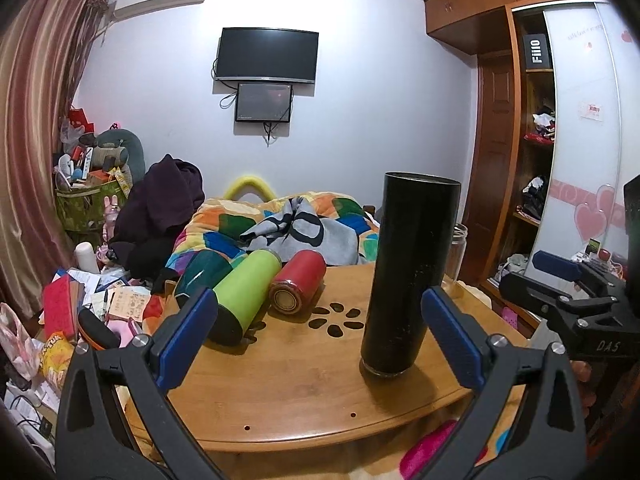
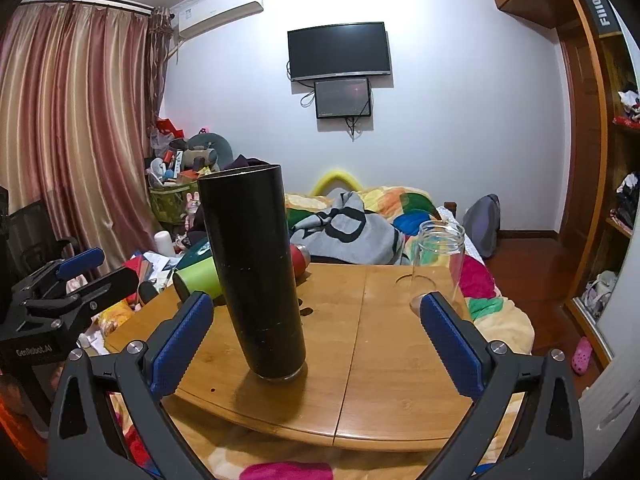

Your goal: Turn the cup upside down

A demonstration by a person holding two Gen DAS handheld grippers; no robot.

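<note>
Glass jar [image 1: 456,252] half behind black cup [image 1: 408,276]

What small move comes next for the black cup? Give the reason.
Probably ease the right gripper forward around the black cup: the cup stands on the table, untouched, and both the right and the left gripper are open and short of it.
</note>
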